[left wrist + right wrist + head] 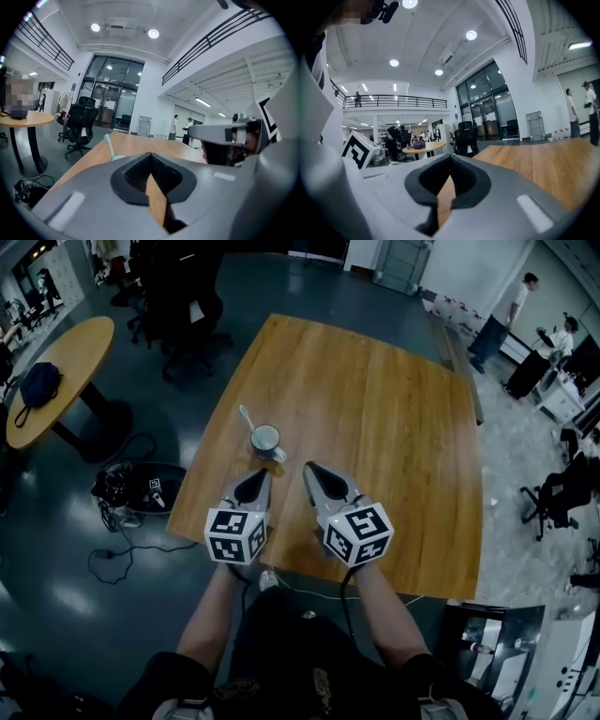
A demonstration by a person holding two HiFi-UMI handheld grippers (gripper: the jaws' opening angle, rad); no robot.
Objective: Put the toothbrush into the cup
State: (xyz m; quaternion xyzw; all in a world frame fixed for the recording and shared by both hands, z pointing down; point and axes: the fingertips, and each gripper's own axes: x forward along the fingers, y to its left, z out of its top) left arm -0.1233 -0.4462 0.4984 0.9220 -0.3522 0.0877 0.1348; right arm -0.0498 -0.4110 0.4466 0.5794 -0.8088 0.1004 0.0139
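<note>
On the left, I see my left gripper (254, 483) over the near edge of the wooden table (375, 409). Its jaws are closed tip to tip with nothing between them, as the left gripper view confirms (151, 155). Near its tips, at about 12 o'clock, stands the pale cup (266, 440). The toothbrush (247, 417) is in the cup, handle end down. Its long axis leans out over the rim, and the brush head points toward 11 o'clock in the head view. In the left gripper view, the toothbrush (109, 143) rises almost upright, head on top, tipped slightly toward 11 o'clock. At 3 o'clock from the left gripper is my right gripper (318, 474). Its jaws are also closed and empty (450, 157). Neither gripper touches the cup.
</note>
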